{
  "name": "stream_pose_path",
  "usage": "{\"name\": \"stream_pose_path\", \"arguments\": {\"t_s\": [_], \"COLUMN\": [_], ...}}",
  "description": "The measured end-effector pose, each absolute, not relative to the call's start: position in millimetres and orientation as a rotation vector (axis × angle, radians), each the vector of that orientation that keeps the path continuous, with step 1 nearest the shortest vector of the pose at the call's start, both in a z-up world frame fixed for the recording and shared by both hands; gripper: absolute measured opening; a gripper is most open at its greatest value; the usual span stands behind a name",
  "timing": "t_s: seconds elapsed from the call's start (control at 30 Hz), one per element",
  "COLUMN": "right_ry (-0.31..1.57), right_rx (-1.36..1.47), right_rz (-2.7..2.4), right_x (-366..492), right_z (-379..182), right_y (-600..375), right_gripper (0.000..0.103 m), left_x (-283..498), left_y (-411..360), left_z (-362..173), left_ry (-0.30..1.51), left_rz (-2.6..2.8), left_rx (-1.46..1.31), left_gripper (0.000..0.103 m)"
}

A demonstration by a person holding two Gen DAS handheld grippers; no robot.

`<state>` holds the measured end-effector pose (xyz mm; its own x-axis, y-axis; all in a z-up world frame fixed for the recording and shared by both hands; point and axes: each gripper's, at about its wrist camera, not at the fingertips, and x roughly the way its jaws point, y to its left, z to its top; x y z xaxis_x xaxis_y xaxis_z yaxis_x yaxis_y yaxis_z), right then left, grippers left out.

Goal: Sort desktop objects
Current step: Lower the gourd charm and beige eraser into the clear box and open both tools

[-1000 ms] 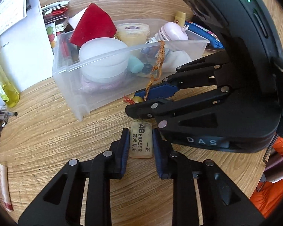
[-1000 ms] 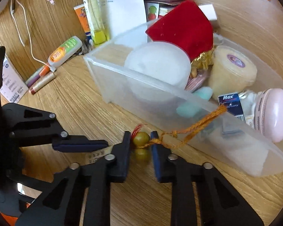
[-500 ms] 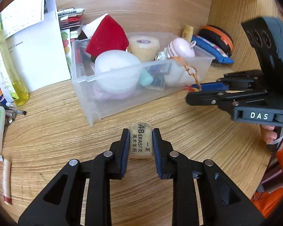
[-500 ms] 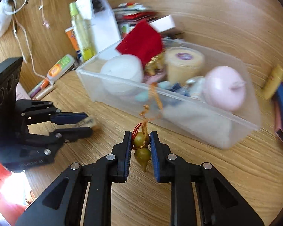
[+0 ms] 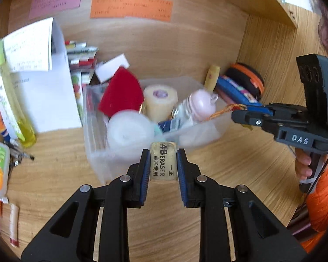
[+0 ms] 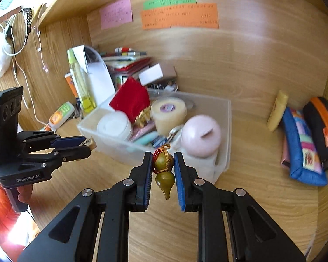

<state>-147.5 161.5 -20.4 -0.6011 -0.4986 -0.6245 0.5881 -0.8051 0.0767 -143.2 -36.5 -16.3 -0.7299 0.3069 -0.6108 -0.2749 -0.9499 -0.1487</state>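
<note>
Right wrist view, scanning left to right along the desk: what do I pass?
Left tongs holding the eraser → clear bin → yellow tube → blue pouch → orange-trimmed case.

Two grippers show, the left gripper [image 5: 163,163] and the right gripper [image 6: 163,163], holding one eraser [image 5: 163,164] and one gourd charm [image 6: 164,172]. One clear bin [image 6: 226,131] holds one red pouch [image 6: 131,100], one tape roll [image 6: 168,113], one pink round case [image 6: 201,135] and one white jar [image 6: 114,126]. Three sticky notes hang on the wall: one pink note [image 6: 116,13], one green note [image 6: 170,1] and one orange note [image 6: 179,16].
</note>
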Motion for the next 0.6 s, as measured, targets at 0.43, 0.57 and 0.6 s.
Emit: {"name": "stream_pose_path", "arguments": {"t_s": [0.43, 0.57, 0.6], "right_ry": [0.25, 0.206, 0.213], "right_rx": [0.842, 0.891, 0.891], "right_rz": [-2.35, -2.309, -2.305], "right_x": [-193.5, -204.1, -204.0], "right_z": [-22.7, -36.6, -38.6], "right_y": [128.9, 127.1, 127.5], "right_gripper": [0.018, 0.018, 0.018], "left_x": [-191.7, -209.5, -213.2], "left_y": [-22.7, -19.8, -18.7], "left_z": [6.4, -1.6, -4.0], "left_ry": [-0.097, -0.127, -0.133], "left_rz": [2.67, 2.657, 2.653], "left_rx": [-0.92, -0.965, -0.974], "left_gripper": [0.023, 0.023, 0.023]}}
